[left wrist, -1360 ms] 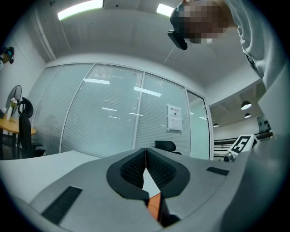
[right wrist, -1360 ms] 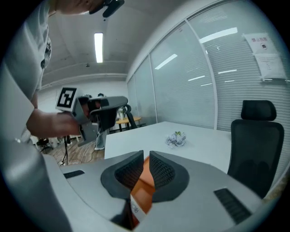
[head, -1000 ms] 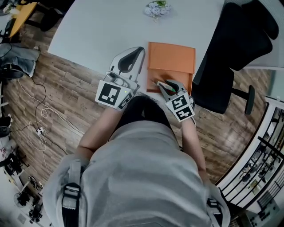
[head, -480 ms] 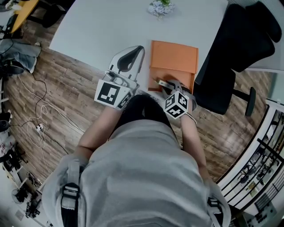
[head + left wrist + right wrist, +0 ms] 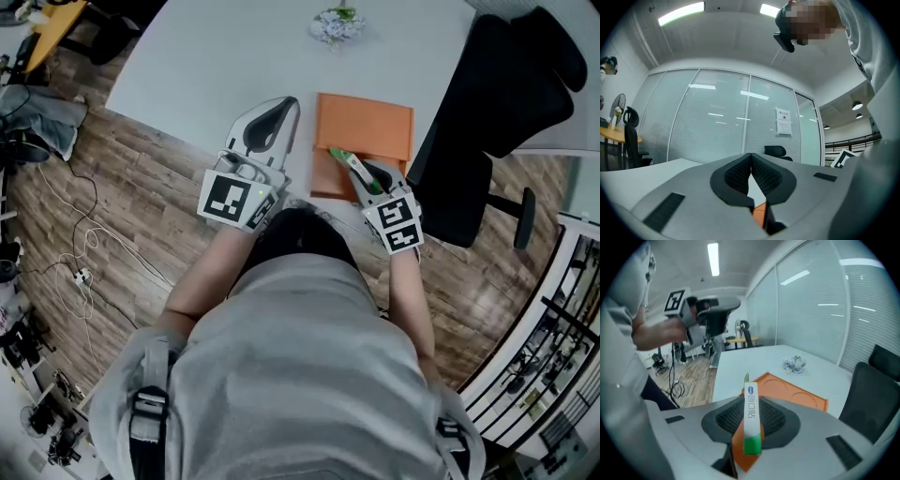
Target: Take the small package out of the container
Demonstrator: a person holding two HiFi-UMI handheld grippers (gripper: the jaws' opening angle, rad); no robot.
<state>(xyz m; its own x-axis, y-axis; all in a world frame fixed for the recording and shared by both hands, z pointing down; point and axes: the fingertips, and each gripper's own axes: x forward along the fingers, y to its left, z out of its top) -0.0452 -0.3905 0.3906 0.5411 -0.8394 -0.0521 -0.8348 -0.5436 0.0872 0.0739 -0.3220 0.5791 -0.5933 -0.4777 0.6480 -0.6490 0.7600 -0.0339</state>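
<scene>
The flat orange container (image 5: 366, 127) lies on the white table (image 5: 206, 66), in front of me. Above its near edge my right gripper (image 5: 359, 173) carries the small white and green package (image 5: 352, 167). In the right gripper view the package (image 5: 751, 418) stands on edge between the black pads, above the container (image 5: 792, 397); the jaws are closing on it. My left gripper (image 5: 272, 117) hangs left of the container with its jaws together and nothing in them. In the left gripper view only a sliver of the container (image 5: 759, 213) shows below the shut left gripper (image 5: 751, 161).
A crumpled silvery wad (image 5: 336, 23) lies at the table's far side. A black office chair (image 5: 506, 84) stands close to the right of the container. The table's near edge runs just below both grippers, with wooden floor and cables (image 5: 80, 272) at the left.
My right gripper has twisted and risen at the container's near edge, and the white and green package now stands out between its jaws. The left gripper has stayed put.
</scene>
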